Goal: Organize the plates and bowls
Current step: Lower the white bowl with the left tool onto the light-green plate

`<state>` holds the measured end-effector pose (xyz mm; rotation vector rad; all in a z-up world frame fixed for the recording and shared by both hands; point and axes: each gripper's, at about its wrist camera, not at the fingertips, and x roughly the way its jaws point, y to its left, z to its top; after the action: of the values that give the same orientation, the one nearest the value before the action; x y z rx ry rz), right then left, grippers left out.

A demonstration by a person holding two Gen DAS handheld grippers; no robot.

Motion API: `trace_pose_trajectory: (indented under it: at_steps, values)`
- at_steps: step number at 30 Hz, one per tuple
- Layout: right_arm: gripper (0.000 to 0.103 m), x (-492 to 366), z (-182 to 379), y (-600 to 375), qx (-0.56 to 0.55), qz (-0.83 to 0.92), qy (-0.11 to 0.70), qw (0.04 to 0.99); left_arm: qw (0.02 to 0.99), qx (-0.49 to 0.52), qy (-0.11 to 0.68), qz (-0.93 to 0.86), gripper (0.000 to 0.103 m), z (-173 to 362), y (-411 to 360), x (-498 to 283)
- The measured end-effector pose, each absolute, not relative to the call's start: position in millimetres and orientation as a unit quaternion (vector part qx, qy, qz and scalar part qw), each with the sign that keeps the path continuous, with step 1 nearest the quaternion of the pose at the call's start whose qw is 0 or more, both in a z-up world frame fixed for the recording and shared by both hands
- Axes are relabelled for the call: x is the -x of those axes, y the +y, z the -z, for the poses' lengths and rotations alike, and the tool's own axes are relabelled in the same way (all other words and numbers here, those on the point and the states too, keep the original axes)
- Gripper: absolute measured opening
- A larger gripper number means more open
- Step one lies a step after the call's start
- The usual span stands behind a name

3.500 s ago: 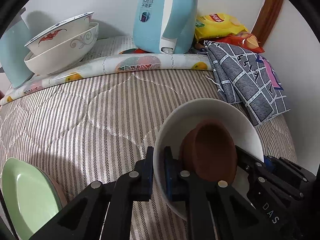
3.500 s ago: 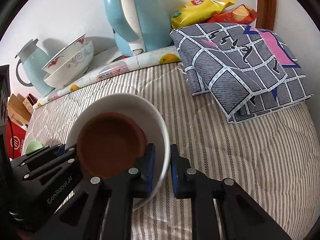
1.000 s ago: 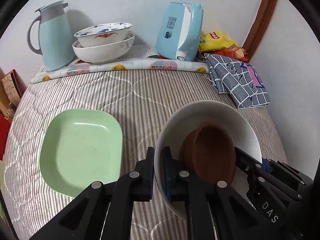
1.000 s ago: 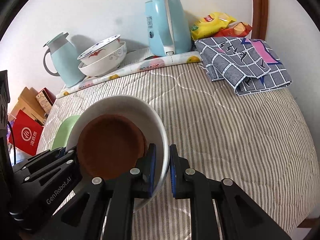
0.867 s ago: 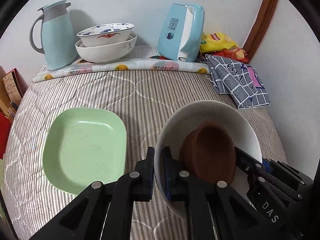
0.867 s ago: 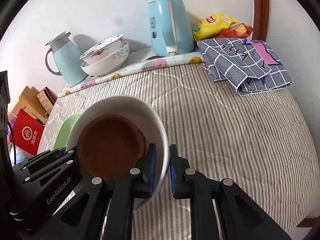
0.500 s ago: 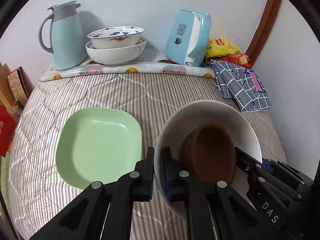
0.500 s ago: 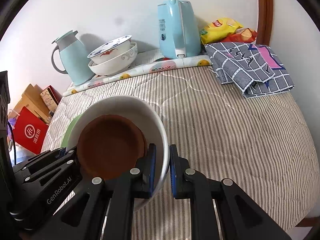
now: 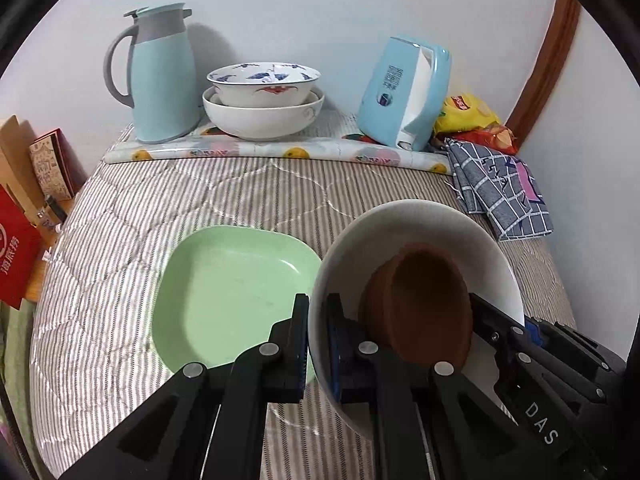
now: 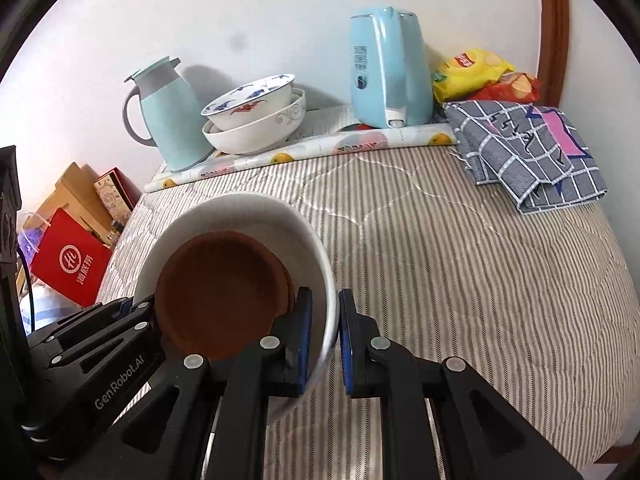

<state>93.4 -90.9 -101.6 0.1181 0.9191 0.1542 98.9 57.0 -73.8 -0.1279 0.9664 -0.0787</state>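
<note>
Carrying the white bowl [image 9: 416, 224] pinched at its nine-o'clock rim by the left gripper [image 9: 318, 344] and its three-o'clock rim by the right gripper [image 10: 322, 336], a tilt might slide the brown dish [image 9: 424, 300] out.

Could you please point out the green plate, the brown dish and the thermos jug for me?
Green plate [image 9: 224, 292], left wrist view, bare centre.
Brown dish [image 10: 220, 300], right wrist view, inner floor.
Thermos jug [image 9: 162, 84], left wrist view, body.

1. The round white ceramic bowl [image 9: 416, 240], with the brown dish [image 9: 420, 300] inside it, was carried back from the far shelf toward the near side of the striped quilted bedspread [image 10: 460, 260].
2. The pale green square plate [image 9: 224, 296], at first only a sliver at the left wrist view's left edge, came to lie just beside the bowl.
</note>
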Motion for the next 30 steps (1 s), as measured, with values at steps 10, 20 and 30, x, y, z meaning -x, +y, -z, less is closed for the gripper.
trace_pose_trajectory:
  at_steps: [10, 20, 30]
  values:
    - [0.013, -99, 100, -70, -0.047, -0.087, 0.441, 0.892, 0.884, 0.066, 0.463, 0.026, 0.009, 74, 76, -100]
    - [0.013, -104, 104, -52, -0.035, -0.097, 0.442, 0.891, 0.883, 0.073, 0.462, 0.017, 0.009, 76, 95, -102]
    - [0.013, -110, 112, -35, -0.027, -0.105, 0.449, 0.887, 0.881, 0.079, 0.467, 0.006, 0.009, 82, 111, -106]
